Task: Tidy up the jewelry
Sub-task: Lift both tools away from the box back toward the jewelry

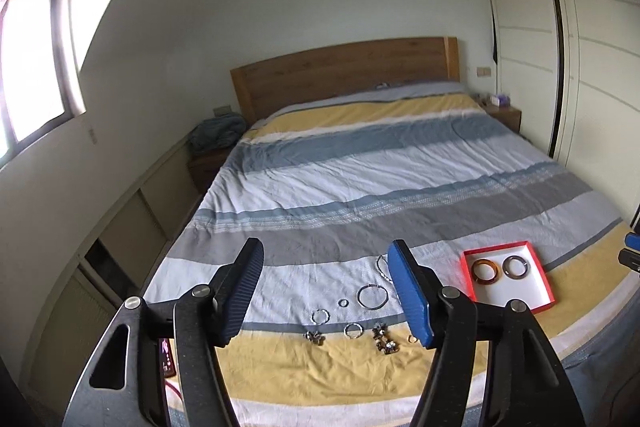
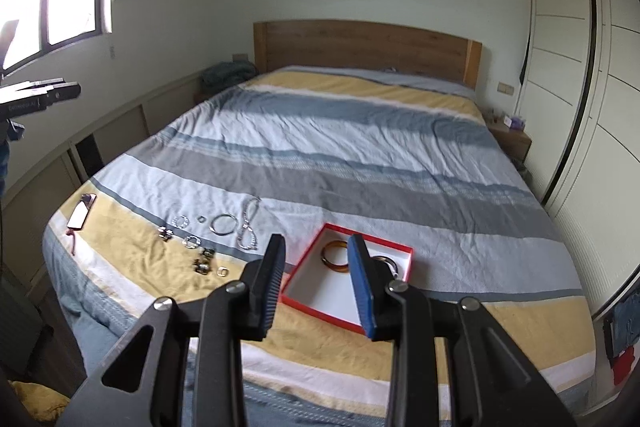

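Hovering over bed [image 1: 360,187], both empty jaws parted; jewelry [image 1: 352,315] and red box [image 2: 400,251] far below.

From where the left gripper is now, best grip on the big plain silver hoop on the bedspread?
Probably the rim of the big silver hoop, taken from straight above with one jaw inside the ring and one outside. It lies flat on the bedspread, so no edge stands up for a side approach. Its near-right arc keeps clearest of the small ring.
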A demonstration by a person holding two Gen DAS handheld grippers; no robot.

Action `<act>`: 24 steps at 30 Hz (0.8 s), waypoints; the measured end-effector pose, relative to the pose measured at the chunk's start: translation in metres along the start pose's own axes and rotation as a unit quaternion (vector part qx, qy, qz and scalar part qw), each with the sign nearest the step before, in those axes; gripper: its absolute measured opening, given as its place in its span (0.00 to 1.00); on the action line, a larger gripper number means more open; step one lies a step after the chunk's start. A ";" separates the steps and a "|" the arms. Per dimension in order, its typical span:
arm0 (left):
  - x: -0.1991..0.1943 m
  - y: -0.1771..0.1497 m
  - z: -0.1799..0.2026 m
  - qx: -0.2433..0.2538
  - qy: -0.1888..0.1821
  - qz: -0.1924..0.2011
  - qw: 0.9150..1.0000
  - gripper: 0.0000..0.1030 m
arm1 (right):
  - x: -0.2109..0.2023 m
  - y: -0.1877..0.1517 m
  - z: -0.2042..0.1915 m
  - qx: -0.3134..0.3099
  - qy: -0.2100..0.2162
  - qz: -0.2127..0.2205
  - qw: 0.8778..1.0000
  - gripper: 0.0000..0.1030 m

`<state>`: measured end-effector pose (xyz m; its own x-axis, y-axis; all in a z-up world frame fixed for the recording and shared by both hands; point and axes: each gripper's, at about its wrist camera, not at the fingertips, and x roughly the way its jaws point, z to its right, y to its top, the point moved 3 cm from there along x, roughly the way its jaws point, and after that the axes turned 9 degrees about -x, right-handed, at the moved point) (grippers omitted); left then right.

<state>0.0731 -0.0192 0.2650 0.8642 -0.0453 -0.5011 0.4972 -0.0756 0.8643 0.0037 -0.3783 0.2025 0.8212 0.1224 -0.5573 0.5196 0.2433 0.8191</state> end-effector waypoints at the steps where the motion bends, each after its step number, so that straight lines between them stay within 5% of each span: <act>1: -0.006 -0.005 -0.003 -0.002 0.003 0.005 1.000 0.62 | -0.006 -0.001 -0.004 -0.001 0.001 0.004 1.000 0.30; 12: -0.042 -0.039 -0.027 -0.024 0.002 0.027 0.999 0.62 | -0.030 -0.009 -0.042 -0.003 0.029 0.032 0.999 0.30; 24: 0.015 -0.079 -0.050 -0.060 0.028 -0.020 0.998 0.63 | 0.015 -0.014 -0.079 -0.007 0.076 0.014 0.997 0.30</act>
<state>0.0502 0.0360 0.1915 0.8450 0.0116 -0.5347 0.5337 0.0441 0.8445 -0.0101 -0.3041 0.1721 0.7900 0.2730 -0.5489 0.4924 0.2510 0.8334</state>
